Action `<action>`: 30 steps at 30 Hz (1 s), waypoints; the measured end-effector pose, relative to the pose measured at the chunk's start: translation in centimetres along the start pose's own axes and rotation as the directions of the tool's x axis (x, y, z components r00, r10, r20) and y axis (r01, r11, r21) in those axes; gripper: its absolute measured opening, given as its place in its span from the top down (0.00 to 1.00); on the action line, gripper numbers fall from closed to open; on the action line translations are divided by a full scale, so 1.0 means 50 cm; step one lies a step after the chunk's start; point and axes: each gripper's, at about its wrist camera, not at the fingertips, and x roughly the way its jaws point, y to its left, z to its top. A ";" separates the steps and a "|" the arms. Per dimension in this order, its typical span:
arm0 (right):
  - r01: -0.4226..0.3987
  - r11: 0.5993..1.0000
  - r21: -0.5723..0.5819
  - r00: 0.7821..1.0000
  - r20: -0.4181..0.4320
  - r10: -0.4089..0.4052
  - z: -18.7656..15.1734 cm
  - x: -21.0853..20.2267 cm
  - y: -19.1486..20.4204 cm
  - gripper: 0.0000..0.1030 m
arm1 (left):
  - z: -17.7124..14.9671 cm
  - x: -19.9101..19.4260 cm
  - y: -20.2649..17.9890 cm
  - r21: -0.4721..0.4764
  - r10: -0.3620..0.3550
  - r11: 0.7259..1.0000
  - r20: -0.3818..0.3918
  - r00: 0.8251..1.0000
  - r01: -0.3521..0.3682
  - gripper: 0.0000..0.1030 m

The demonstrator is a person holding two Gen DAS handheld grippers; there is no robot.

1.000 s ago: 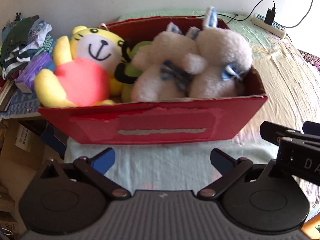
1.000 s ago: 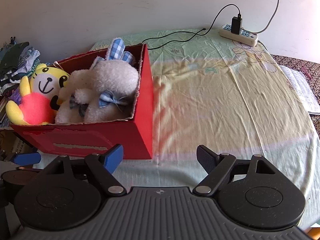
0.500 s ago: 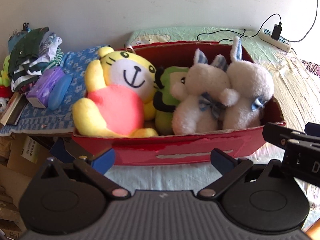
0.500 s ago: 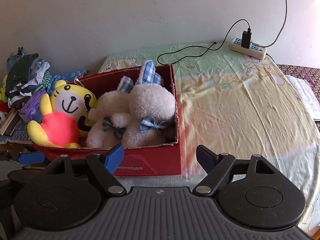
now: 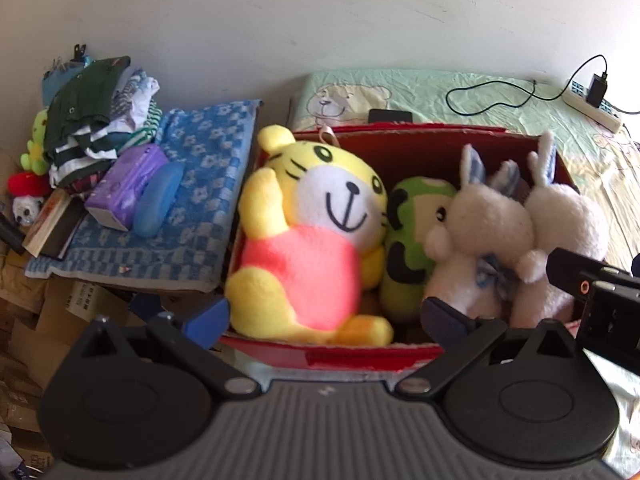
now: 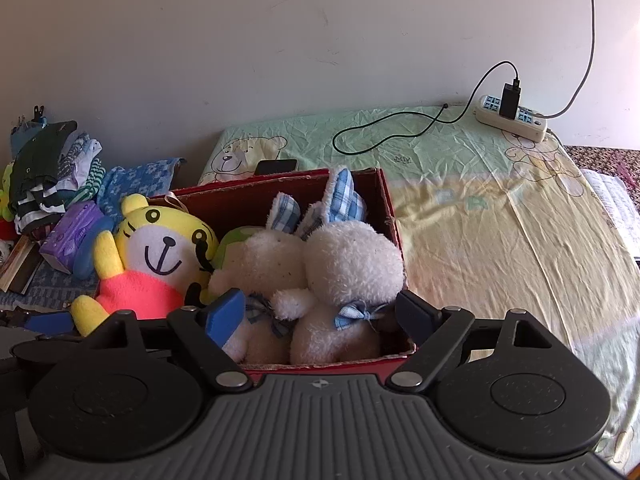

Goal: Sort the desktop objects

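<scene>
Red box [image 6: 390, 216] packed rim to rim, both grippers [image 5: 326, 316] [image 6: 320, 310] spread, empty, at its near edge.

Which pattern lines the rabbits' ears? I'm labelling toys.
Blue-and-white check on the rabbits' ears, clearest in the right wrist view.

Red box [image 5: 356, 358] on the sheet, open-topped, packed. Yellow tiger [image 5: 320, 240] in pink shirt sits upright at left end; green plush [image 5: 412, 240] wedged beside it; two white bunnies [image 6: 320, 276] with blue bows pressed together at right end.
</scene>
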 end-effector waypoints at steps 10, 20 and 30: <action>-0.030 0.999 -0.010 0.998 -0.048 0.029 0.042 0.039 0.012 0.18 | 0.031 0.025 0.013 -0.040 0.027 0.999 -0.058 0.998 -0.030 0.02; 0.000 0.998 -0.059 0.997 -0.072 -0.004 0.073 0.067 0.032 0.18 | 0.052 0.042 0.038 -0.073 0.008 0.997 -0.115 0.993 -0.017 0.02; 0.017 0.999 -0.048 0.998 -0.065 -0.020 0.065 0.067 0.032 0.17 | 0.052 0.044 0.035 -0.035 -0.007 0.999 -0.094 0.996 0.004 0.02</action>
